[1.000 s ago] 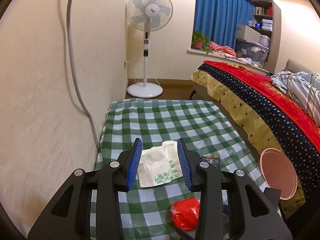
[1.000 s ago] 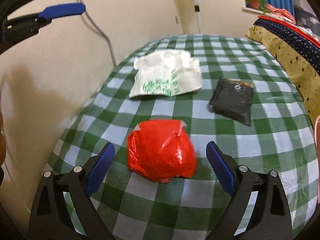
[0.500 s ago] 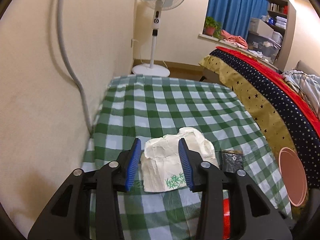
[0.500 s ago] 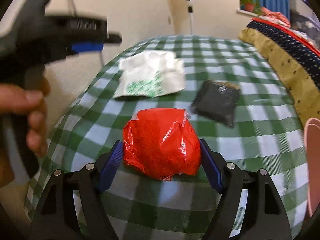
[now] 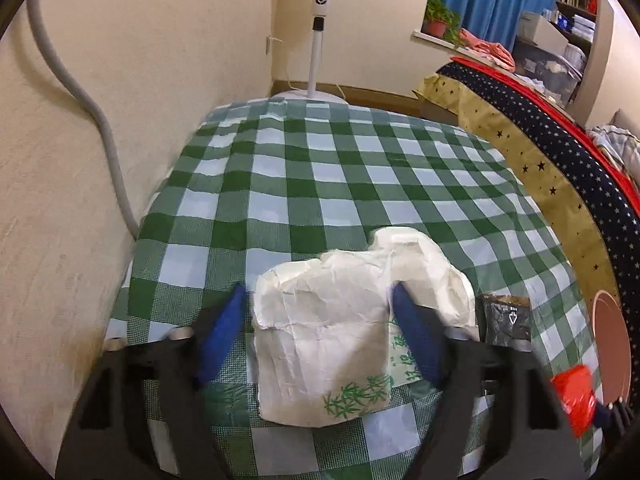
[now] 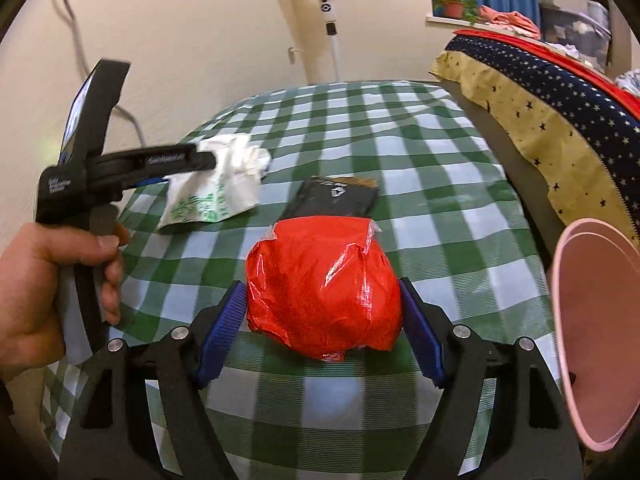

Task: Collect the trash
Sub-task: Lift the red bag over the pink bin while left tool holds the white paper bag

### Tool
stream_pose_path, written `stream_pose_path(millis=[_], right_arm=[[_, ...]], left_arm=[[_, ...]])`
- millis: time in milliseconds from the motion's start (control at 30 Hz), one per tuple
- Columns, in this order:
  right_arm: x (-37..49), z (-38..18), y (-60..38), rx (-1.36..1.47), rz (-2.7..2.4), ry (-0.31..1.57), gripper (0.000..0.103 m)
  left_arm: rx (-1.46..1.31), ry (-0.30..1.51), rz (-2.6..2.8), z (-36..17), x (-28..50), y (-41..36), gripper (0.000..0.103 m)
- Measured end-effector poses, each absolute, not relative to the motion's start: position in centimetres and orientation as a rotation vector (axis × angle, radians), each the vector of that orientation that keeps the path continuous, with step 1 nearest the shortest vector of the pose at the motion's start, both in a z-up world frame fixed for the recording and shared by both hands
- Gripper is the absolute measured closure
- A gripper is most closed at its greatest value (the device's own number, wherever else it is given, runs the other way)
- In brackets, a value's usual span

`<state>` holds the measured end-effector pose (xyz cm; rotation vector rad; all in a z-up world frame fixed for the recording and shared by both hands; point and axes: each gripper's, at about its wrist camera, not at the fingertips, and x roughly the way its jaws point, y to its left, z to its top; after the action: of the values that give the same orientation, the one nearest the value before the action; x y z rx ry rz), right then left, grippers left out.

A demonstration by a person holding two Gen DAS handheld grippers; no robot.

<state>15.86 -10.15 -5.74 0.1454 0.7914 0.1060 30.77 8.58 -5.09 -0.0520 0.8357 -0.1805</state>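
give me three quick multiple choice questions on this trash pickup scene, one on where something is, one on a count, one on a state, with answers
1. Where does the black packet lie on the checked cloth?
A. under the fan
B. on the bed
C. just beyond the red bag, right of the white paper bag

2. How many pieces of trash are on the cloth?
A. three
B. one
C. five

3. What is between the right gripper's fingers?
A. nothing
B. the red bag
C. the pink bin

Answers:
1. C: the right wrist view shows it just behind the red bag, with the white paper bag to its left.
2. A: red bag, white paper bag and black packet are all that show.
3. B: both blue pads press its sides. The left gripper straddles the white paper bag, jaws opening.
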Motion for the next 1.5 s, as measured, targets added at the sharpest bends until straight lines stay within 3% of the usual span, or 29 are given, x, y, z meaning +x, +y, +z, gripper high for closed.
stream_pose_path(millis=[67, 167, 867, 1200, 1500], right_arm=[[15.8, -5.6, -10.7, 0.152, 0.098, 0.789, 0.028], [15.6, -5.0, -11.3, 0.161, 0.091, 0.777, 0.028], [10.3, 1.4, -17.1, 0.156, 0.008, 0.645, 0.028], [7.6, 3.4, -20.7, 0.163, -0.054, 0.601, 0.028], [4.8, 4.5, -22.8, 0.146, -0.091, 0.57, 0.028]], left_arm=[[-0.045, 0.82, -0.181, -4.5, 30.6, 8.8, 0.057], [-0.08, 0.78, -0.18, -2.8, 30.2, 9.6, 0.06], [-0.065, 0.626, -0.187, 4.6, 22.4, 6.8, 0.06], [-0.088, 0.589, -0.214, 4.9, 18.1, 4.0, 0.06], [-0.092, 0.598, -0.239, 1.9, 13.9, 0.6, 0.06]])
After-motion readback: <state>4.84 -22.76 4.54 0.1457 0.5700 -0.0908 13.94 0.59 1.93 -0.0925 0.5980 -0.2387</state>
